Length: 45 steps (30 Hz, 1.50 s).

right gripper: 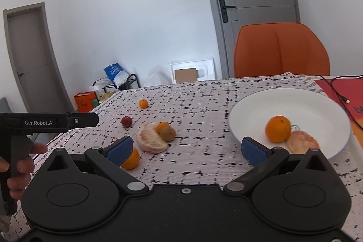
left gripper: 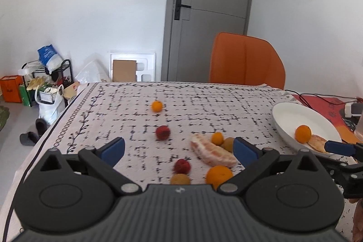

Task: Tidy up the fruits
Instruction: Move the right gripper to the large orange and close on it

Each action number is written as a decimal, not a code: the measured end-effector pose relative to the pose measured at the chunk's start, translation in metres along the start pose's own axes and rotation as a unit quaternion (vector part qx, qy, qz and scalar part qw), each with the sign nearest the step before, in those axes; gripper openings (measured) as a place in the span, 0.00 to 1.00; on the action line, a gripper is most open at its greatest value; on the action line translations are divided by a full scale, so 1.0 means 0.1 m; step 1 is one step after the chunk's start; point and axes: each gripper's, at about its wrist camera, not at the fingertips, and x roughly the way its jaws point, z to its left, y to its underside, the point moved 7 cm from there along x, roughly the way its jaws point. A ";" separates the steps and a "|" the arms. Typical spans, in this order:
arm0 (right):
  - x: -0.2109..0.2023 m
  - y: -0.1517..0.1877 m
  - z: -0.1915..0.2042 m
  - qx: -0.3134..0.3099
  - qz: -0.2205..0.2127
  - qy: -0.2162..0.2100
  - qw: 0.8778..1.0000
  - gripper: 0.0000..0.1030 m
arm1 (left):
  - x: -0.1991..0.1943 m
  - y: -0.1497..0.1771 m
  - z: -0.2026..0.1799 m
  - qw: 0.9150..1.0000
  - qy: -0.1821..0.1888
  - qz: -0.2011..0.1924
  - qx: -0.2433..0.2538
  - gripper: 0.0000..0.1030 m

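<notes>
My left gripper [left gripper: 179, 149] is open above loose fruit on the patterned cloth: a peeled citrus piece [left gripper: 212, 152], an orange [left gripper: 219, 175], two red fruits [left gripper: 162, 132], a small orange [left gripper: 217, 138] and two brown fruits [left gripper: 180, 179]. A further small orange [left gripper: 157, 106] lies far back. None touches its pads. My right gripper [right gripper: 187, 149] is open and holds nothing, its right fingertip near the rim of the white plate [right gripper: 306, 99]. The plate holds an orange [right gripper: 278, 129] and a peeled citrus piece [right gripper: 302, 142]. In the right wrist view the loose peeled piece [right gripper: 152, 138] lies at centre left.
An orange chair [right gripper: 281, 49] stands behind the table's far edge. A black cable [right gripper: 338, 92] runs over a red mat [right gripper: 335, 87] to the right of the plate. A hand [right gripper: 20, 165] holds the left gripper's handle. Bags and a rack [left gripper: 45, 81] stand on the floor at left.
</notes>
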 end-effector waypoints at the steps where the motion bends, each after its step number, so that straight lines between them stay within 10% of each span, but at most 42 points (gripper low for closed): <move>1: 0.01 0.00 0.02 -0.002 0.001 -0.001 1.000 1.00 | 0.00 0.01 0.03 1.000 -0.001 0.000 -0.002 0.98; 18: 0.26 0.07 0.28 -0.027 0.045 -0.017 0.998 1.00 | 0.04 0.25 0.49 0.998 0.000 0.024 -0.065 0.95; 45: 0.52 0.10 0.54 -0.043 0.080 -0.062 0.994 0.78 | 0.31 0.45 0.22 0.994 0.059 0.066 -0.064 0.37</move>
